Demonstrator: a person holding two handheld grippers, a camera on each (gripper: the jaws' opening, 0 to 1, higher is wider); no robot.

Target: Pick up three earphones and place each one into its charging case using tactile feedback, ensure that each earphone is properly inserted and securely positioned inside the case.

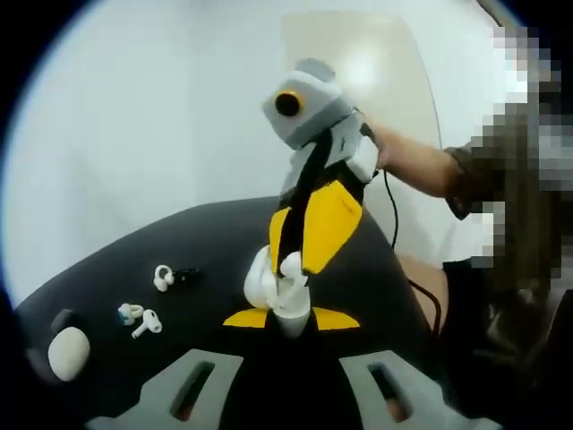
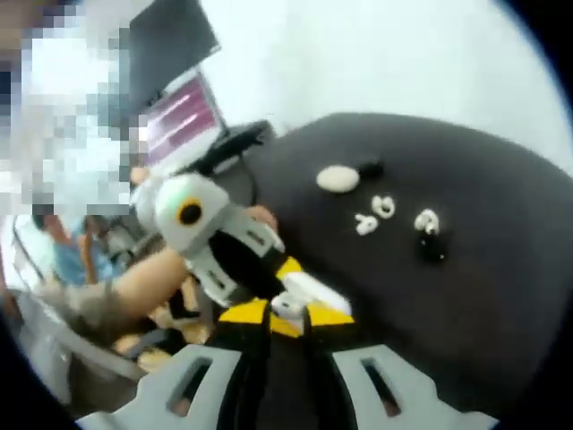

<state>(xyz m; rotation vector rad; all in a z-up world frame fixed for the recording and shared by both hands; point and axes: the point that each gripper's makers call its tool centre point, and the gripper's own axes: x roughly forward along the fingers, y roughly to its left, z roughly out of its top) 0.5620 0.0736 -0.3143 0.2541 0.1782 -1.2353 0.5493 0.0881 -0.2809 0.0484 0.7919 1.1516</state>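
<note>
In the left gripper view my left gripper [image 1: 291, 319] is shut on a small white charging case [image 1: 266, 288], held upright with its lid open. My right gripper [image 1: 288, 269] comes down from above, its yellow fingers [image 1: 327, 224] shut on a white earphone [image 1: 292, 263] at the case's mouth. In the right gripper view my right gripper [image 2: 285, 315] meets the white case [image 2: 309, 291] held by the left gripper [image 2: 291, 285]. On the black table lie a pair of loose earphones [image 1: 141, 320] [image 2: 372, 216] and a clip earphone [image 1: 163, 278] [image 2: 426, 219].
A shut white oval case [image 1: 67, 352] [image 2: 337, 178] lies on the round black table [image 1: 215, 233] [image 2: 483, 188] beside a small black piece [image 2: 369, 167]. A laptop [image 2: 183, 112] stands beyond the table edge. A person's arm [image 1: 421, 166] holds the right gripper.
</note>
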